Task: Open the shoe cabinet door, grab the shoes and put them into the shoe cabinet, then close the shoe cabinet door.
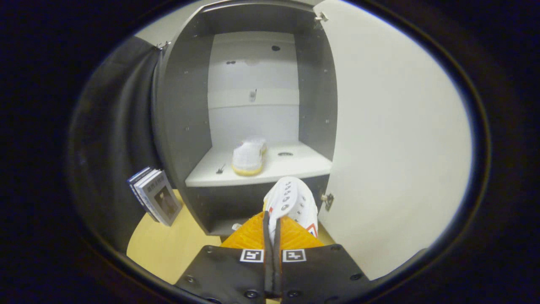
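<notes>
You are holding the claw clenched on a white shoe, its two fingers pressed nearly together on the shoe's near edge, the shoe pointing away from you toward the open shoe cabinet. The shoe is hanging just ahead of the fingers, in front of the cabinet's dark lower front and below the edge of its pale shelf. A second white shoe with a yellowish sole is already sitting on that shelf, left of centre, its heel facing you. The cabinet door is standing swung wide open on the right, its inner face pale, a hinge showing beside the held shoe. To the left of the cabinet, a few books are leaning upright on the light wooden surface, with black cloth hanging behind them.
</notes>
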Action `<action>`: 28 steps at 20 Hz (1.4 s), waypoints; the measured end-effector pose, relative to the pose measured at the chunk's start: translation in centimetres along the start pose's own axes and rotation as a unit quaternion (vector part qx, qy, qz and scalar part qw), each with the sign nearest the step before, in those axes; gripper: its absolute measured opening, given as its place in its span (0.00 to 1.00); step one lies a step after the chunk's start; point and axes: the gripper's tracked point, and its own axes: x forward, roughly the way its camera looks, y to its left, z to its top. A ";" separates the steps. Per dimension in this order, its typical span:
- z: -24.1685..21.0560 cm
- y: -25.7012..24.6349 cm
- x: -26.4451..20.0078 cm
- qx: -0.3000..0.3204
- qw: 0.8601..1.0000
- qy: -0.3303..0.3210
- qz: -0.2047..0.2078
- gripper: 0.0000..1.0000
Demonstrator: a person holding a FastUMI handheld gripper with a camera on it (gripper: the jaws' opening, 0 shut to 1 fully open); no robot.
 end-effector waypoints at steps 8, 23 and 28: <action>8.9 -0.4 9.9 -0.040 0.998 -0.025 0.041 0.02; 8.6 -0.7 24.8 -0.078 0.994 0.031 0.073 0.02; 7.1 -0.2 24.6 -0.084 0.992 0.053 0.079 0.02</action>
